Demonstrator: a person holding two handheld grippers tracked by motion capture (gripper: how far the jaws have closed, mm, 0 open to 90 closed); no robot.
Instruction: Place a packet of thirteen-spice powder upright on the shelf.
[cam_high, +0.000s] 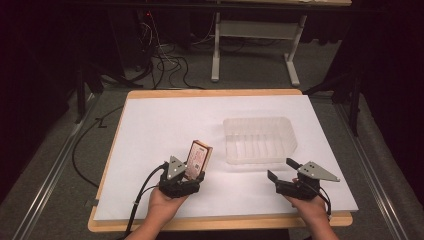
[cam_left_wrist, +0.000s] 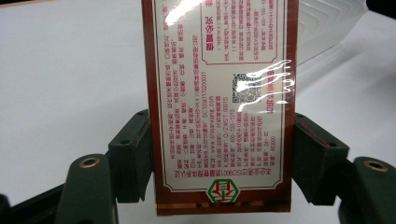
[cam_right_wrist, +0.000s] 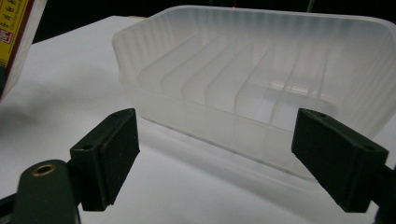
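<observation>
Box (cam_high: 198, 159) clamped in left tongs (cam_high: 192, 172); right tongs (cam_high: 281, 170) wide beside clear tray (cam_high: 259, 140)

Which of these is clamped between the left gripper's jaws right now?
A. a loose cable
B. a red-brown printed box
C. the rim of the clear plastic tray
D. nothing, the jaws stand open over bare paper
B: in the left gripper view both black pads press on the sides of the red-brown printed box, and the high view shows the left gripper holding it up, short of the clear plastic tray.
</observation>
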